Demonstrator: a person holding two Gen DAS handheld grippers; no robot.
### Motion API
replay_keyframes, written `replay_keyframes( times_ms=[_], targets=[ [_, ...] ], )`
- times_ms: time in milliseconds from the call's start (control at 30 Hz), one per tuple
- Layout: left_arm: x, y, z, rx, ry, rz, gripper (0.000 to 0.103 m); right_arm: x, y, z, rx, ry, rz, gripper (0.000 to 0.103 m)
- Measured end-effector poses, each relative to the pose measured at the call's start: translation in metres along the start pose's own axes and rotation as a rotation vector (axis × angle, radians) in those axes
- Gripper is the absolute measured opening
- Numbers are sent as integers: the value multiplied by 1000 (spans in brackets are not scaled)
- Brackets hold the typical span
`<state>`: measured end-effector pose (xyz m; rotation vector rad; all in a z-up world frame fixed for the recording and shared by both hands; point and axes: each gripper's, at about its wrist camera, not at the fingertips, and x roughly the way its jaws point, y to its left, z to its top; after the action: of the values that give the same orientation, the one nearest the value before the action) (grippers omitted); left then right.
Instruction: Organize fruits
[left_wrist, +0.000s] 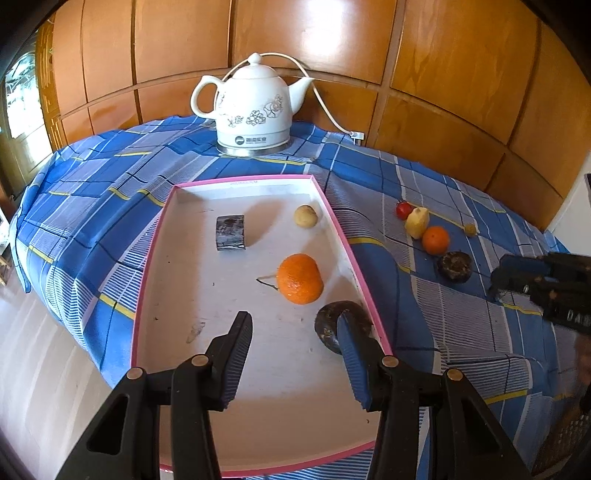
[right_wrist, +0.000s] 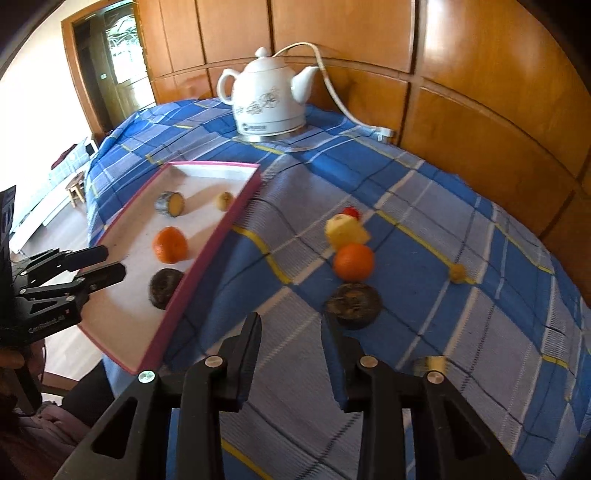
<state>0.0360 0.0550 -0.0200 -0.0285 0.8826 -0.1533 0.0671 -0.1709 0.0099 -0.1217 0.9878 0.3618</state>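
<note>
Left wrist view first: your left gripper hangs over the near end of the shallow white tray with the pink rim, jaws partly apart with nothing between them. You've got four pieces in that tray already: a dark round brown fruit at the near right corner just behind your right-hand finger, a bright orange mandarin in the middle, a small pale yellow round fruit at the far right, and a dark-skinned chunk at the far left. By my reckoning you're roughly halfway. Left on the blue checked cloth, right of the tray, sit a red fruit, a pale yellow cut piece, a second orange, another dark round disc-like fruit, a tiny yellow bit and a blurred yellow-faced piece nearest you. Your right gripper has jaws narrowly apart, empty, with that dark disc just beyond the tips. The disc lies flat, face up, with no long axis, so any approach angle should serve. The tray's long axis runs near to far.
</note>
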Motion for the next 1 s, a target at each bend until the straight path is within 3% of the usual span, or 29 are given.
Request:
replay_keyframes(
  times_ms=[567,767,1000],
  targets=[
    [6,-26,5,71,25,-40,49,-8,-115,-13,145,24,-202,35],
    [12,-48,14,119,42,-77,49,5,-157,-31,332,54,-183,35],
    [32,-76,38,116,90,-170,49,2,-161,-28,352,40,-160,35]
  ],
)
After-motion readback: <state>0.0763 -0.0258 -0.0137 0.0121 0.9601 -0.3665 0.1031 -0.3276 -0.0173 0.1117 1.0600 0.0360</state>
